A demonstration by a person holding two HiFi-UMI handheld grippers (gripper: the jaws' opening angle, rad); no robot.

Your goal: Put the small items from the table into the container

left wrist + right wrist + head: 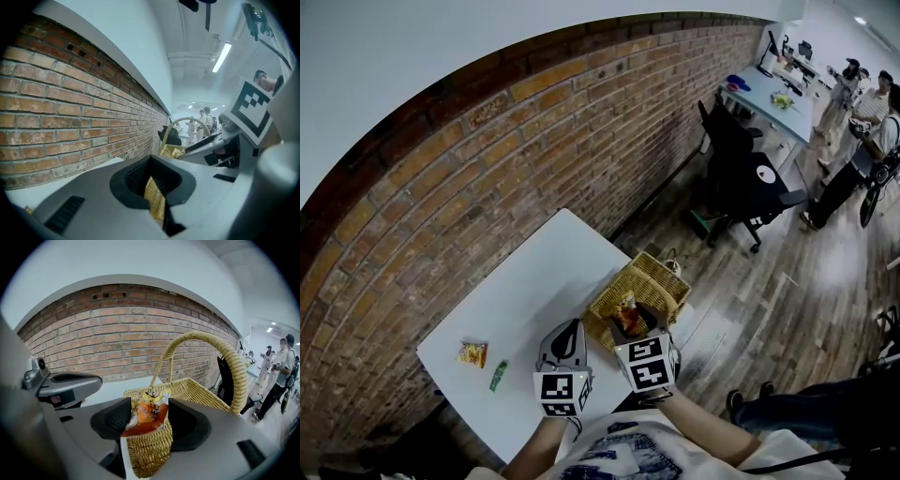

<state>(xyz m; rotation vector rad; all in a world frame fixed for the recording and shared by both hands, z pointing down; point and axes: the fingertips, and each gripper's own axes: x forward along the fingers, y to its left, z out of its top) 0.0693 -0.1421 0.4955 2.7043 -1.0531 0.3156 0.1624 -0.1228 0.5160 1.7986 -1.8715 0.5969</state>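
Progress looks early to me: one orange snack packet [149, 411] is on its way in and two small items are not yet collected. My right claw [146, 422] has that packet pinched between its pads, which touch it on both sides. It hangs just over the near rim of the wicker basket [661, 274], low and right of centre in the head view. I judge it not yet dropped, since it sits upright between the pads rather than on the basket floor. My left claw [154, 190] is nearly closed with a strip of the wicker wall between its pads, so I read it as clamped on the basket's near corner to steady it, though the contact is hard to confirm. Whether anything already lies inside the basket I cannot tell, as the right claw covers most of the opening. Toward the lower left of the head view, well apart from the basket, a small orange sachet [472, 353] and a green stick [498, 376] lie just beside each other on the white counter [534, 281]. By my reckoning the release here comes first, then two more pickups from that lower-left corner
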